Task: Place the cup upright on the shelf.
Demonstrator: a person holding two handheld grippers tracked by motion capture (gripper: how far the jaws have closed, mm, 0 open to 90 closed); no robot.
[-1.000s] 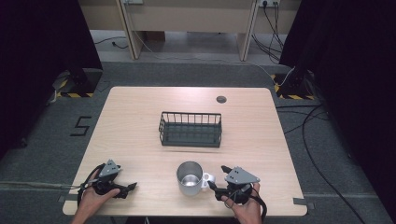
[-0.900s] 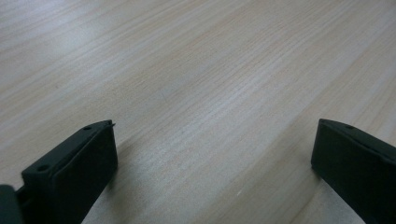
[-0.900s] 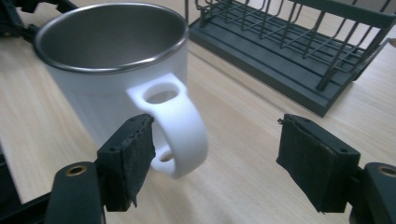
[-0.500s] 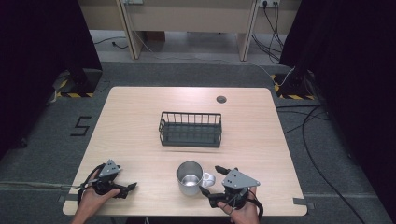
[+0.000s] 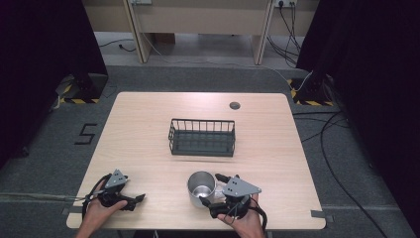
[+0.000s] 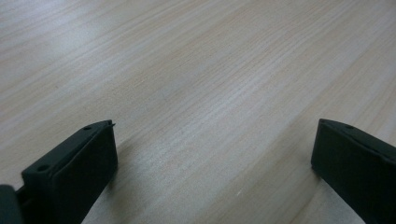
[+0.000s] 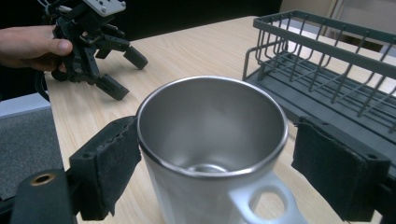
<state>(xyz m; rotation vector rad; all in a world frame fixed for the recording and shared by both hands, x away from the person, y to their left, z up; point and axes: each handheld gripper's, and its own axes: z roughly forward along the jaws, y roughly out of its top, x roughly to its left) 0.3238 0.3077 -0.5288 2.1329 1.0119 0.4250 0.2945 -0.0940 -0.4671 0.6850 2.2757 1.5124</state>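
Note:
A stainless steel mug (image 5: pixel 199 186) with a white handle stands upright near the table's front edge. My right gripper (image 5: pixel 211 190) is open, with one jaw on each side of the mug (image 7: pixel 212 135). In the right gripper view the left pad (image 7: pixel 109 165) is at the mug's wall and the right pad (image 7: pixel 334 170) stands apart from it. The handle points back toward the right gripper (image 7: pixel 217 130). My left gripper (image 5: pixel 137 200) rests open on the bare wood at the front left, with nothing between its jaws (image 6: pixel 212 140).
A dark wire basket (image 5: pixel 202 137) sits empty in the middle of the table, beyond the mug (image 7: pixel 327 60). A small round grommet (image 5: pixel 235 105) marks the far edge. The left gripper (image 7: pixel 122 71) and the hand holding it lie past the mug.
My right gripper has slid left toward the mug, so its jaws now straddle it. The left gripper and the mug have stayed put.

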